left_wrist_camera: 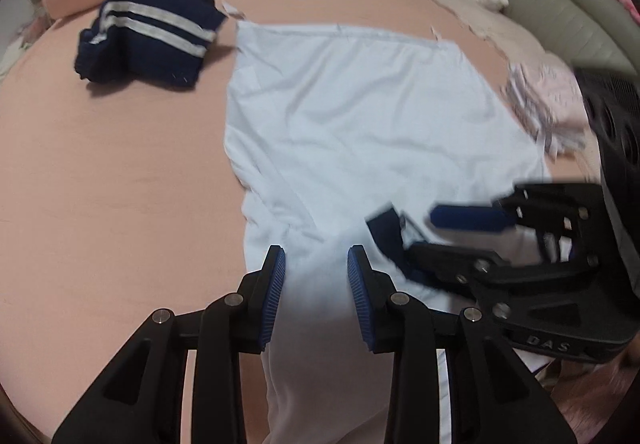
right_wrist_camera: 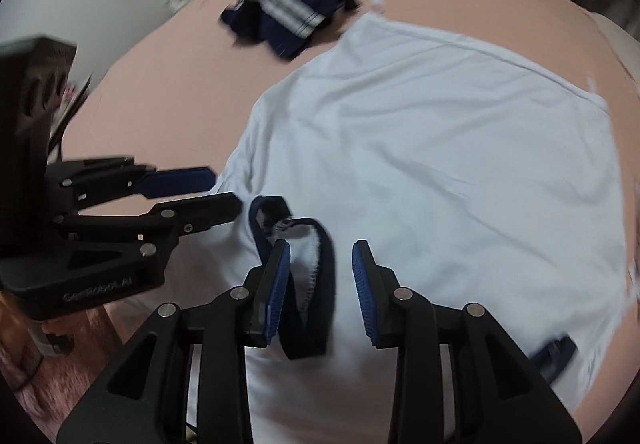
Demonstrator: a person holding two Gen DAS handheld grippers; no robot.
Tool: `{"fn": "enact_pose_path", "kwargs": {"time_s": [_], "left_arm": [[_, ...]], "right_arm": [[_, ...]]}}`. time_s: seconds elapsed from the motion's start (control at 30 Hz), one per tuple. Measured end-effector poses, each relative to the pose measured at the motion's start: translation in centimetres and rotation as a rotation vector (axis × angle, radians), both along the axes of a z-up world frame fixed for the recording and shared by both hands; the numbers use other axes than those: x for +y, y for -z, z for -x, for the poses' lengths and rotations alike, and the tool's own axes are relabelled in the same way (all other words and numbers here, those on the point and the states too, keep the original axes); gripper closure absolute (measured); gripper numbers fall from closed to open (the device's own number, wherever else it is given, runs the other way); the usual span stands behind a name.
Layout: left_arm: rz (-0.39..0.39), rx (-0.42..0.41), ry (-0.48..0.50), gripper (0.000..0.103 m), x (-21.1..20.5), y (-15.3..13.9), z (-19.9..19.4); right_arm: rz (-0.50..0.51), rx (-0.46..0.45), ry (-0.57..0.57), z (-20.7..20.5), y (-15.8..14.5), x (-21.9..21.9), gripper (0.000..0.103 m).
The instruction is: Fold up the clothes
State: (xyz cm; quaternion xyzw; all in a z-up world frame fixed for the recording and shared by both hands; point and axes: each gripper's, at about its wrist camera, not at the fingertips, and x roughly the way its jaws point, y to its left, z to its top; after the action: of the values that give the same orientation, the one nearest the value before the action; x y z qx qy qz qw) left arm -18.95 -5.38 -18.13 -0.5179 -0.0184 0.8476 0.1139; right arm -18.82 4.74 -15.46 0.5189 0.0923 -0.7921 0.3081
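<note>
White shirt spread across the pink bed [left_wrist_camera: 100,171]

We see the white shirt [left_wrist_camera: 360,115] filling the frame's centre, folded navy clothing [left_wrist_camera: 152,35] upper left. At the bottom, left gripper [left_wrist_camera: 316,296] and right gripper [right_wrist_camera: 322,294] both stand apart, the navy collar [right_wrist_camera: 320,284] loose between the right's pads.

Left gripper [left_wrist_camera: 316,258] and right gripper [right_wrist_camera: 321,254] fingers parted.

White shirt [left_wrist_camera: 352,115] spread flat on pink bed, navy collar [right_wrist_camera: 304,268] nearest — folded navy striped garment [left_wrist_camera: 152,35] beyond
</note>
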Motion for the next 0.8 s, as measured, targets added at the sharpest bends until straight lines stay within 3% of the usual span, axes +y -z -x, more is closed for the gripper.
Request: {"fn": "enact_pose_path", "kwargs": {"time_s": [0.13,0.2,0.33,0.57,0.7,0.8], "left_arm": [[0.012,-0.020,0.024,0.069,0.4,1.0,-0.1],[-0.005,-0.025,0.022,0.069,0.0,1.1,0.0],[0.041,-0.004,-0.020,0.068,-0.8,1.0,0.1],[-0.158,-0.023,-0.197,0.068,-6.0,0.5,1.3],[-0.212,-0.030,-0.186,0.068,-5.5,0.7,2.5],[-0.117,-0.037,-0.124,0.068,-3.5,0.8,3.2]], "right_arm": [[-0.034,-0.004,-0.013,1.0,1.3,-1.2,0.070],[-0.006,-0.010,0.039,1.9,1.4,-0.9,0.070],[0.096,-0.034,0.124,3.3,1.3,-0.3,0.070],[0.152,-0.020,0.193,2.5,-1.3,1.8,0.070],[0.136,0.017,0.212,-0.1,-3.6,3.9,0.070],[0.059,0.030,0.262,-2.4,-4.1,6.7,0.070]]}}
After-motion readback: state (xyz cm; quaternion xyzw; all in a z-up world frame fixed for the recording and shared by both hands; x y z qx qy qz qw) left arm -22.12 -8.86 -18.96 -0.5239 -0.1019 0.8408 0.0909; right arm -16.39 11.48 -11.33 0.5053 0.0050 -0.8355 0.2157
